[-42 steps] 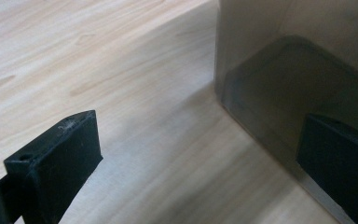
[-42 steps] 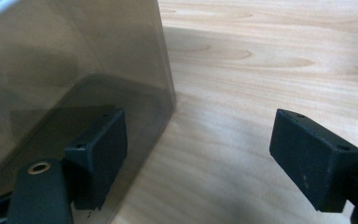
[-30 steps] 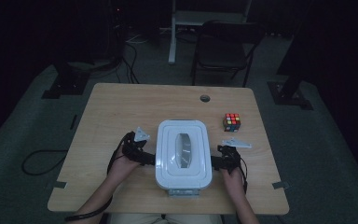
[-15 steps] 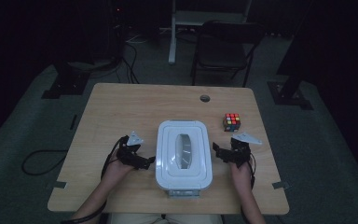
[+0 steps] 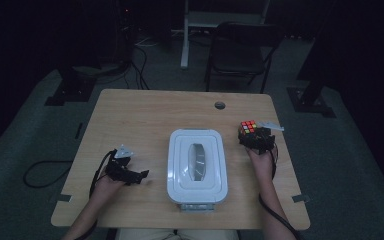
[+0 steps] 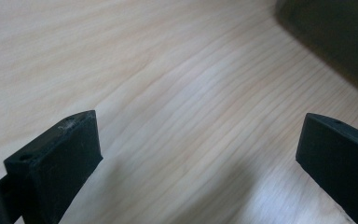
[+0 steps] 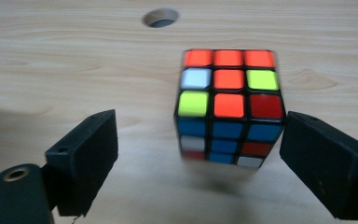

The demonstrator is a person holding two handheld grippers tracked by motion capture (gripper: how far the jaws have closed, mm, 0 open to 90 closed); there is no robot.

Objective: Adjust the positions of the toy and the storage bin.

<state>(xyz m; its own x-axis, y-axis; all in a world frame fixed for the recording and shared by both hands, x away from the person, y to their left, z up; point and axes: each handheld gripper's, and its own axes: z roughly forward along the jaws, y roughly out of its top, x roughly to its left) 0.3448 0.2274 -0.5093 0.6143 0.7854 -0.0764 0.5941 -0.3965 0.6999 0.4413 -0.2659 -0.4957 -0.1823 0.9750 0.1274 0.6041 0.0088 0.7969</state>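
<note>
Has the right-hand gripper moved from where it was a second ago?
Yes. The right gripper has left the side of the white box and gone up the table to the puzzle cube, its jaws just opening.
</note>
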